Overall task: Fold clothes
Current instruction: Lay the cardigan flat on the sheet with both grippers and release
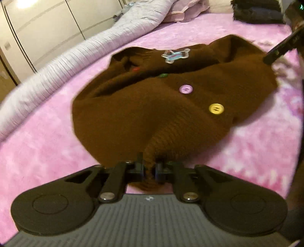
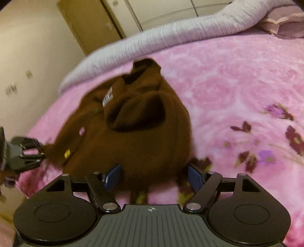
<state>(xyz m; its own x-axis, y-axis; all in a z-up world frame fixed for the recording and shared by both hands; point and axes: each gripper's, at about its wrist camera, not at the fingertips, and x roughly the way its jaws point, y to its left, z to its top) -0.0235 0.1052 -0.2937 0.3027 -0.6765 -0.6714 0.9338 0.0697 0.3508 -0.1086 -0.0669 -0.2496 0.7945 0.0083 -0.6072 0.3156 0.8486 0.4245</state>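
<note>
A brown knit cardigan [image 1: 152, 106] with a yellow button [image 1: 216, 109], a purple button [image 1: 186, 89] and a bone-shaped patch [image 1: 174, 55] lies bunched on the pink blanket [image 1: 47, 148]. My left gripper [image 1: 149, 169] is shut on the cardigan's ribbed hem. It also shows in the right wrist view [image 2: 40, 153], at the cardigan's left edge. My right gripper [image 2: 153, 176] is open, its blue pads [image 2: 195, 178] on either side of the near edge of the cardigan [image 2: 136, 136]. The right gripper's finger [image 1: 281, 47] shows at the far right of the left wrist view.
A rolled grey quilt [image 1: 62, 64] runs along the far side of the bed. Pink pillows [image 1: 186, 9] and a dark pile [image 1: 258, 11] lie at the head. A white wardrobe [image 1: 38, 28] stands beyond the bed. The blanket has dark flower prints [image 2: 266, 136] on the right.
</note>
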